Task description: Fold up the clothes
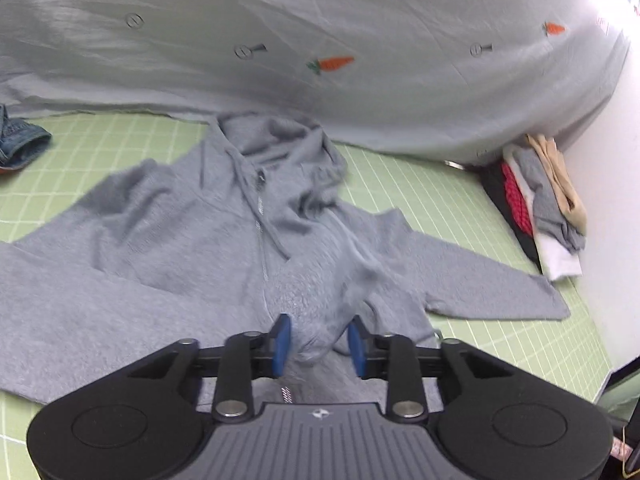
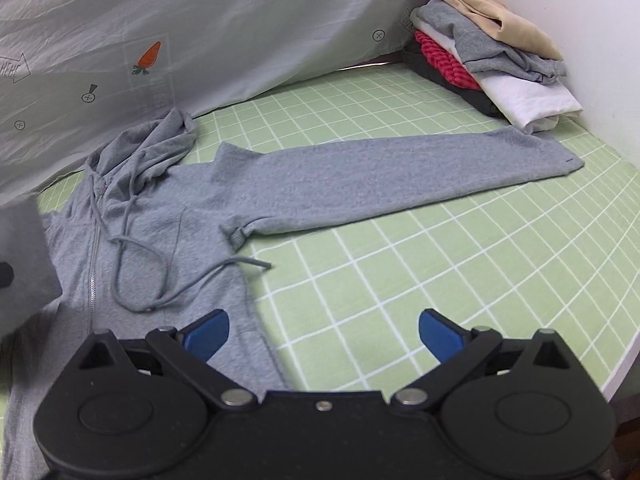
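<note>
- The left claw [image 1: 318,344] pinches a bunched fold of the grey hoodie [image 1: 180,232], its pads partly closed on the cloth.
- The right claw [image 2: 324,336] gapes wide and holds nothing; the hoodie's hem lies under its left pad.
- Soft, limp fleece, likely light: grip at the hem or cuff.
- Beyond the right claw, the sleeve [image 2: 400,176] stretches flat towards the folded pile [image 2: 492,60].

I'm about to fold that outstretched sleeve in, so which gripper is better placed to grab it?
Right. The right gripper is open and empty beside the sleeve, while the left gripper has hoodie fabric bunched between its fingers.
</note>
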`<state>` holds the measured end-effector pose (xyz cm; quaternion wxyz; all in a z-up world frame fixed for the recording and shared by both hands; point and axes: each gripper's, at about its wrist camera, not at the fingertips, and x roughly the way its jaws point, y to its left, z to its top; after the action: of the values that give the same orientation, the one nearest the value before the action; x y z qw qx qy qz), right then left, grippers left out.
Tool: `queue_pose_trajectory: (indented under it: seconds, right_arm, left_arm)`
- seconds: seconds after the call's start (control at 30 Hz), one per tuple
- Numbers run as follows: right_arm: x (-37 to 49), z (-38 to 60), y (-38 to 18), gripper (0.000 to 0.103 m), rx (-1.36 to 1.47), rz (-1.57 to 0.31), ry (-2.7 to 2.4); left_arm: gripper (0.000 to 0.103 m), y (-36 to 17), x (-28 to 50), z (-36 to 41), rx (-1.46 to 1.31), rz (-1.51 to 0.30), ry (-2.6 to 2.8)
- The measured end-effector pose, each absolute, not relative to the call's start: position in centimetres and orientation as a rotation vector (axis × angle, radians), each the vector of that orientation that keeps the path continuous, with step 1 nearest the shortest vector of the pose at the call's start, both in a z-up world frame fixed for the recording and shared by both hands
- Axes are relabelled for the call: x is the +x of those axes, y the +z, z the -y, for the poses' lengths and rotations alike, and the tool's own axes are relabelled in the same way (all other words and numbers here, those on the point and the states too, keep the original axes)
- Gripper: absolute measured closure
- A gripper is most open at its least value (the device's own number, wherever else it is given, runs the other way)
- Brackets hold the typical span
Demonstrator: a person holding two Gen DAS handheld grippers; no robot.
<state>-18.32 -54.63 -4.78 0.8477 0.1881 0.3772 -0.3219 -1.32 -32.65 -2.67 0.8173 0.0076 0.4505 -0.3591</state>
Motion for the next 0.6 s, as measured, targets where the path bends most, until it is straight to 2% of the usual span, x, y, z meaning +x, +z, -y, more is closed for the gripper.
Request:
queue_pose_trajectory:
  seconds: [0.17, 0.3, 0.37, 0.5, 0.6]
  right_arm:
    - [-16.1, 55.9, -4.7, 0.001, 0.356, -0.796, -0.642]
    - [-12.9, 54.7, -5.3, 0.001, 0.324, -0.815, -0.556]
    - [-11.4, 53.5, -5.7, 0.007, 0.317, -0.830, -0.498]
    - [-9.4, 51.5, -6.7, 0.010, 0.334, -0.871, -0.406]
    - [-8.5, 50.3, -7.3, 0.019, 0.347, -0.914, -0.359]
  left_arm:
    - [0.029, -3.7, -1.6, 32.4, 0.133, -0.976, -0.630]
    - [0.028, -5.0, 1.3, 29.0, 0.190, -1.047, -0.441]
    - [0.028, -6.0, 2.5, 27.0, 0.217, -1.085, -0.361]
    - [0.028, -8.2, 4.5, 23.2, 0.189, -1.165, -0.219]
    - [0.027, -9.2, 5.5, 21.2, 0.135, -1.206, -0.182]
